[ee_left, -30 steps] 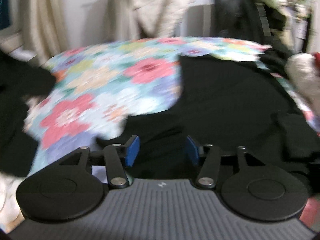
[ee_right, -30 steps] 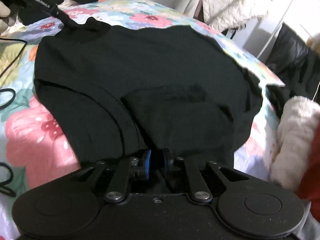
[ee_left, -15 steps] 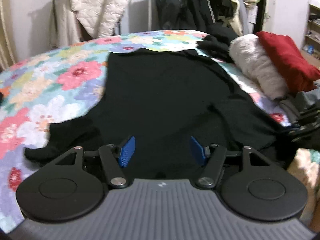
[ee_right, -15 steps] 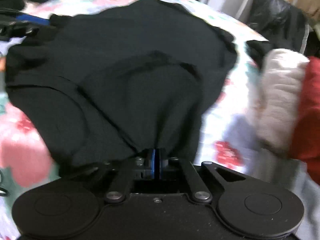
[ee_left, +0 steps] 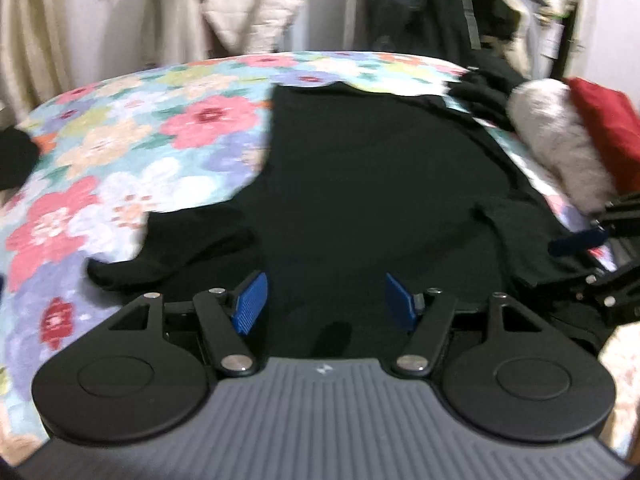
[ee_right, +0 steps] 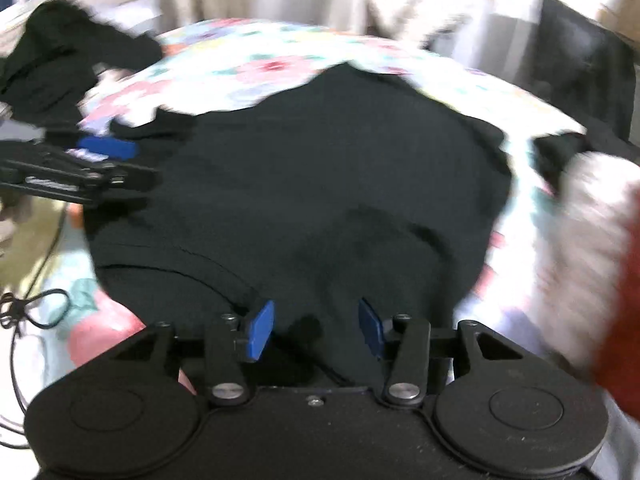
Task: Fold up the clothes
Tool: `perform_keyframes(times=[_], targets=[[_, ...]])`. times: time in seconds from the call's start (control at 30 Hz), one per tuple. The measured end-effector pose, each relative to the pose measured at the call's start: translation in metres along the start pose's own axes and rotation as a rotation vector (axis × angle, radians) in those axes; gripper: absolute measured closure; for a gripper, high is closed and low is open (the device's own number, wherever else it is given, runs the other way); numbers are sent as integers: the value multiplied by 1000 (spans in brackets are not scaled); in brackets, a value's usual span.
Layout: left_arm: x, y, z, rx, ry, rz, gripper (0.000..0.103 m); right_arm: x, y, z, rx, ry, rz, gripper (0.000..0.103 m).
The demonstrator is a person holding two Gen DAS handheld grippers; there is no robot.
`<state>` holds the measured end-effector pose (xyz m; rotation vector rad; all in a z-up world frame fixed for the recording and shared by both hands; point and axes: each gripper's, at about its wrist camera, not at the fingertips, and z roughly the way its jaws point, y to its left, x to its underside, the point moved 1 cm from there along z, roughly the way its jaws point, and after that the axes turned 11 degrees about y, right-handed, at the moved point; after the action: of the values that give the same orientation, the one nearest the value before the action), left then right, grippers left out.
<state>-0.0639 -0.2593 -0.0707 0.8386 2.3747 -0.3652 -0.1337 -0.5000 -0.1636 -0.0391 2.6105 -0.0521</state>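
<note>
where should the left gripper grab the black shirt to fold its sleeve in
Take the black shirt by the sleeve tip that sticks out flat onto the floral bedspread, left of the open left gripper. Coming from the bedspread side, low along the bed, looks best: that loose end is easy to pinch and swing onto the body. The right gripper has just been opening, with only cloth below it.

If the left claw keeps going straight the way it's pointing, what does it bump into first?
Most likely the black shirt spread on the flowery blanket. The left claw is open and points down at the cloth, with nothing else between. How near it is I can't tell.
</note>
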Motion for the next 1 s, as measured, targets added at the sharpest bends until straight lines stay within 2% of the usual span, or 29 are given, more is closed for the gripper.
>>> perform_keyframes(times=[0.07,0.17,0.2,0.23,0.27,0.33,0.4,0.47,0.5,0.53,0.57,0.6,0.63,0.73,0.8,0.9,1.0], targets=[[-1,19,-3,-98,23,-51,38,-17,11,9,-44,4,0,51],[-2,43,-2,-311,111,-62,36,-40,26,9,-176,-63,45,50],[-2,48,2,-362,134,-52,36,-47,29,9,-228,-84,55,50],[-3,54,5,-360,133,-58,36,-51,33,13,-270,-109,59,49],[-3,61,8,-347,126,-67,33,-54,37,16,-312,-134,64,49],[-5,76,14,-258,84,-128,27,-57,42,31,-354,-157,89,49],[-7,88,25,-194,43,-173,14,-48,44,46,-372,-169,105,49],[-10,96,40,-159,21,-183,13,-28,43,58,-397,-153,120,49],[-11,98,49,-160,24,-163,16,-18,41,62,-410,-136,134,49],[-12,99,58,-161,27,-143,25,-10,39,68,-420,-114,153,49],[-12,99,64,-143,24,-136,57,-2,35,69,-424,-103,170,49],[-13,98,68,-119,20,-132,79,2,32,69,-418,-110,188,49],[-15,97,64,-101,2,-138,91,3,30,65,-411,-123,193,49],[-23,91,45,-63,-65,-157,93,-3,25,55,-354,-187,187,49],[-30,76,26,-45,-110,-126,93,-6,21,48,-311,-226,168,49],[-41,37,2,3,-154,-15,93,-5,15,43,-276,-250,167,49],[-42,-16,-4,104,-121,120,91,-1,3,52,-308,-250,239,49]])
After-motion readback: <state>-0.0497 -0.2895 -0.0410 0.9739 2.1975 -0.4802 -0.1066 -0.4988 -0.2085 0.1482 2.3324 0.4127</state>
